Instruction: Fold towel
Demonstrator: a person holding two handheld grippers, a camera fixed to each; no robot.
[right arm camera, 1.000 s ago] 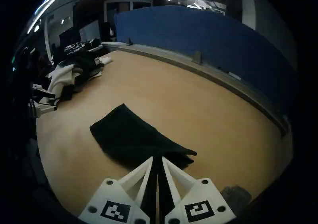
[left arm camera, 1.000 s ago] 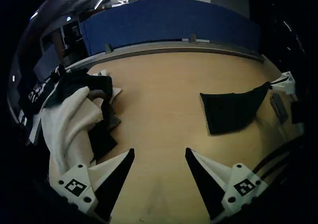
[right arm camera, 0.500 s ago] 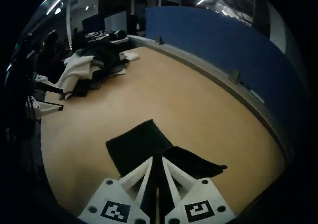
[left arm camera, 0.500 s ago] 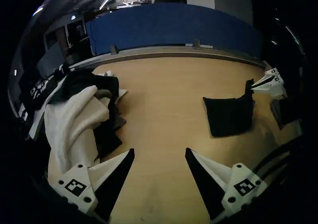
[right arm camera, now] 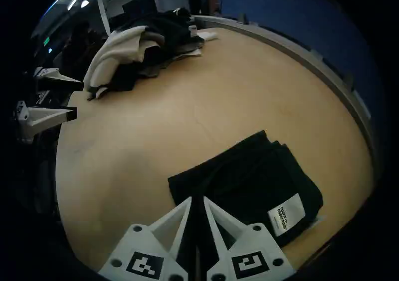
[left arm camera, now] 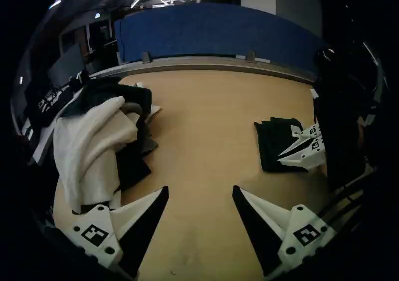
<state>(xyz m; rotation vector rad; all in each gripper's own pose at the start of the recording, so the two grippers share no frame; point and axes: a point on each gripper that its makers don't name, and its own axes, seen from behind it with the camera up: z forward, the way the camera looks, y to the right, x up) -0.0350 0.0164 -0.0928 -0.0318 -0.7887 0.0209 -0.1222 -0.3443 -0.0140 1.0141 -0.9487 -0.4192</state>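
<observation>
Towel (right arm camera: 249, 181) folded on table (right arm camera: 149, 121), near edge pinched between right gripper (right arm camera: 197, 201) fingers (right arm camera: 174, 221)

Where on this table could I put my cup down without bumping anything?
The widest bare stretch of table lies between the clothes pile and the folded towel, running back to the blue divider. It's crowded at the pile and around the towel, where the right tool sits.
</observation>
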